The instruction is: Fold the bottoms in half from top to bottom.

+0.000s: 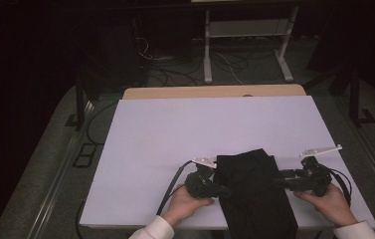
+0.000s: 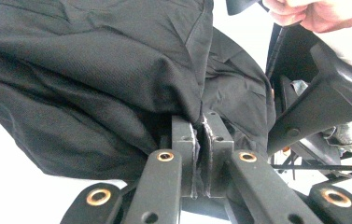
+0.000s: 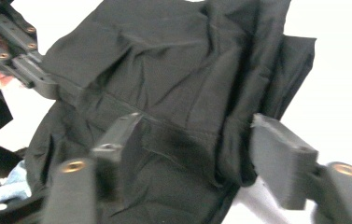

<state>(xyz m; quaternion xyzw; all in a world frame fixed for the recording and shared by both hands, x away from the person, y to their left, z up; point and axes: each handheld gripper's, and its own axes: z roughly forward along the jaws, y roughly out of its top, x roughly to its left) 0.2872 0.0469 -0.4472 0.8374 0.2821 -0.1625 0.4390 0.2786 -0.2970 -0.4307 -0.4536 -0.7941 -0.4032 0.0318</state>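
Observation:
A black garment (image 1: 254, 191) lies crumpled at the front middle of the white table top (image 1: 185, 134), its lower part hanging over the front edge. My left gripper (image 1: 224, 190) is at its left side and is shut on a fold of the black garment (image 2: 117, 70); in the left gripper view the left gripper (image 2: 200, 128) has its jaws pressed together with fabric pinched between them. At the cloth's right side, my right gripper (image 1: 279, 178) is open. In the right gripper view the right gripper (image 3: 199, 149) has its jaws spread wide around a ridge of the garment (image 3: 173, 70).
Bare white surface stretches behind and to the left of the cloth. A wooden table edge (image 1: 215, 92) shows beyond it. Cables (image 1: 185, 72) and a white desk frame (image 1: 247, 45) stand on the dark floor behind. Both hands sit close to the front edge.

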